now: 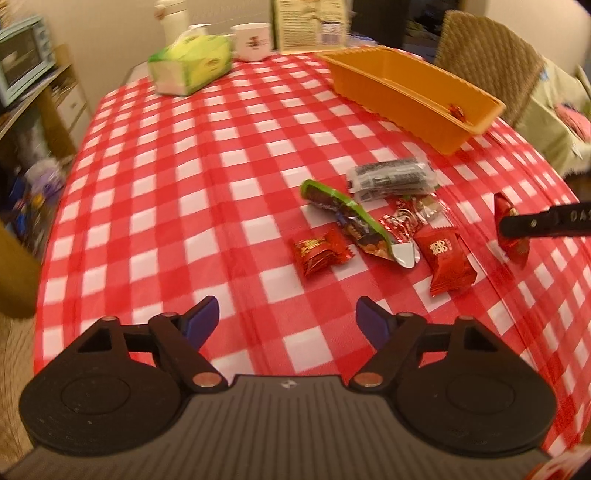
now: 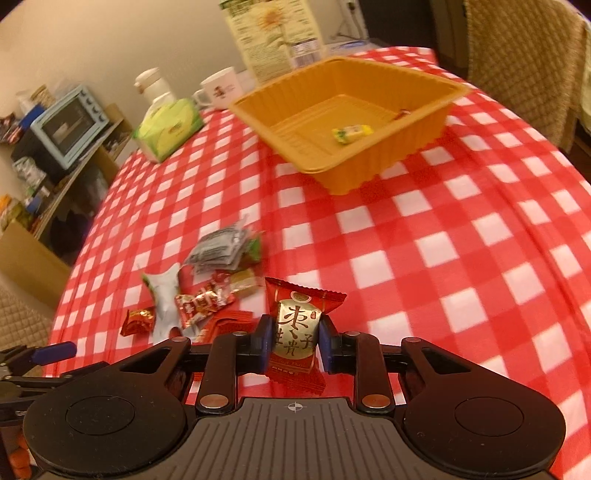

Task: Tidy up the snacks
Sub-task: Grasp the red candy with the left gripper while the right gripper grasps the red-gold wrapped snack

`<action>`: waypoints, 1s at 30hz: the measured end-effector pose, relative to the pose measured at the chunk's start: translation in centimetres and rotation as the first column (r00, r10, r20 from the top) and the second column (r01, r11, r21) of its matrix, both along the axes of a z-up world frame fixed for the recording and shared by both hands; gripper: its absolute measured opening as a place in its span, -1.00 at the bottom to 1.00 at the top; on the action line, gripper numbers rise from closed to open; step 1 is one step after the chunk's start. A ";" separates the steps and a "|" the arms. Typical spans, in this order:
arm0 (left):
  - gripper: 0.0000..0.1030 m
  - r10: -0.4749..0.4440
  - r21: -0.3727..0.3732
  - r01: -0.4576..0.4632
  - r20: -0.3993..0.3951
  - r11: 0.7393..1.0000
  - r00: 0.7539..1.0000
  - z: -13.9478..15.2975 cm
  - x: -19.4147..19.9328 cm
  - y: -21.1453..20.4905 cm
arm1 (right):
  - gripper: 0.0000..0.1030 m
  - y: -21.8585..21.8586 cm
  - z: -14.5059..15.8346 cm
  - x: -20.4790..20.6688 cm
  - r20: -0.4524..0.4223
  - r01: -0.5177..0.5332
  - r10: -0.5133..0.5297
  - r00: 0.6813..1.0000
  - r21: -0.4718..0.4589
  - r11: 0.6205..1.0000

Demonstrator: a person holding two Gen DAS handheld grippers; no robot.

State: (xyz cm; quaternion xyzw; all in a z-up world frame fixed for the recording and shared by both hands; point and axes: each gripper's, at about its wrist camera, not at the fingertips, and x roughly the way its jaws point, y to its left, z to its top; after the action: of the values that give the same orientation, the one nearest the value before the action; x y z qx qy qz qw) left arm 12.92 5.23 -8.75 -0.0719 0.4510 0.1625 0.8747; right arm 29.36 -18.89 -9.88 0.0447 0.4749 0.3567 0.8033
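Right gripper (image 2: 292,341) clamps one red candy (image 2: 295,328); left gripper (image 1: 288,317) gapes wide; two sweets inside one orange tray (image 2: 388,162).

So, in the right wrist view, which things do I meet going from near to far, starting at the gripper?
right gripper holding a red snack packet → orange tray → white mug → tall printed box

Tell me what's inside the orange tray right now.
The orange tray holds a small yellow-wrapped snack on its floor and a reddish piece near the far wall. Its near wall hides part of the floor.
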 end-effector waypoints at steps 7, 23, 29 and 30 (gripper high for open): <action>0.35 -0.130 0.073 0.131 -0.015 0.989 0.991 -1.5 2.4 -0.1 | -0.49 -2.2 0.1 0.1 -0.017 0.073 -0.073 0.997 -0.009 0.997; -0.29 -0.214 0.071 0.217 -0.041 0.974 0.976 -2.5 6.1 1.1 | -0.49 -4.9 0.3 0.3 -0.033 0.176 -0.177 0.984 -0.018 0.984; -0.57 -0.198 0.026 0.199 -0.037 0.980 0.979 -2.4 6.2 1.0 | -0.49 -5.3 0.4 0.6 -0.032 0.189 -0.190 0.981 -0.018 0.982; -0.58 -0.193 0.028 0.194 -0.038 0.981 0.981 -2.4 6.2 0.9 | -0.49 -5.3 0.4 0.6 -0.031 0.189 -0.190 0.981 -0.018 0.982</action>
State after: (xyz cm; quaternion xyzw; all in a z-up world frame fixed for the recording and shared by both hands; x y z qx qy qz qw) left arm 19.10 6.08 -11.14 -0.0112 0.4685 0.0851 0.8793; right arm 29.96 -24.19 -9.48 0.0896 0.4842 0.2742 0.8261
